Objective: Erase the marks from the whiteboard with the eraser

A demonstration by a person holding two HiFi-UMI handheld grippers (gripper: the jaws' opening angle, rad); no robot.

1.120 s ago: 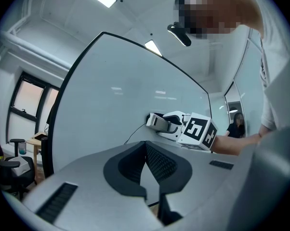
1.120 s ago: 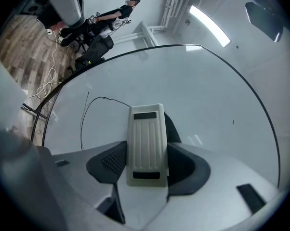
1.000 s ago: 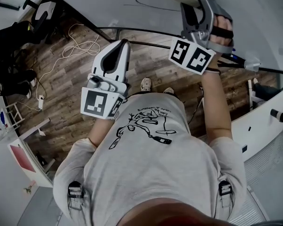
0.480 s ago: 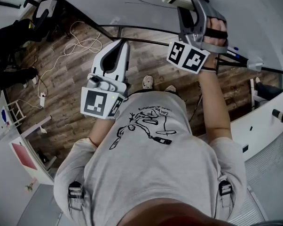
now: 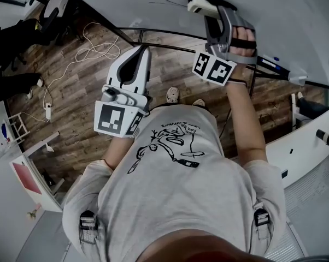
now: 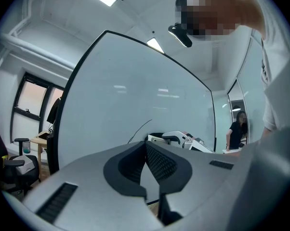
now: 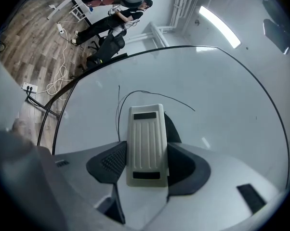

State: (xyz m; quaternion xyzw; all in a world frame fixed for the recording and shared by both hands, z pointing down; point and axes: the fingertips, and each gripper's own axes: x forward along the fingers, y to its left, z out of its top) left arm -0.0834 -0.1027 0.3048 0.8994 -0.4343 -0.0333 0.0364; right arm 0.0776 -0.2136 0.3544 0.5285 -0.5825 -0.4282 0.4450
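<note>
The right gripper (image 5: 211, 12) is clamping a white eraser (image 7: 146, 146) between its 2 jaws, facing the whiteboard (image 7: 217, 109) near a thin black line (image 7: 157, 96). The left gripper (image 5: 138, 56) is hanging lower, its jaws pressed together on nothing.

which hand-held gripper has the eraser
The right hand-held gripper: its jaws are shut on the eraser. The left hand-held gripper has its jaws together with nothing between them.
</note>
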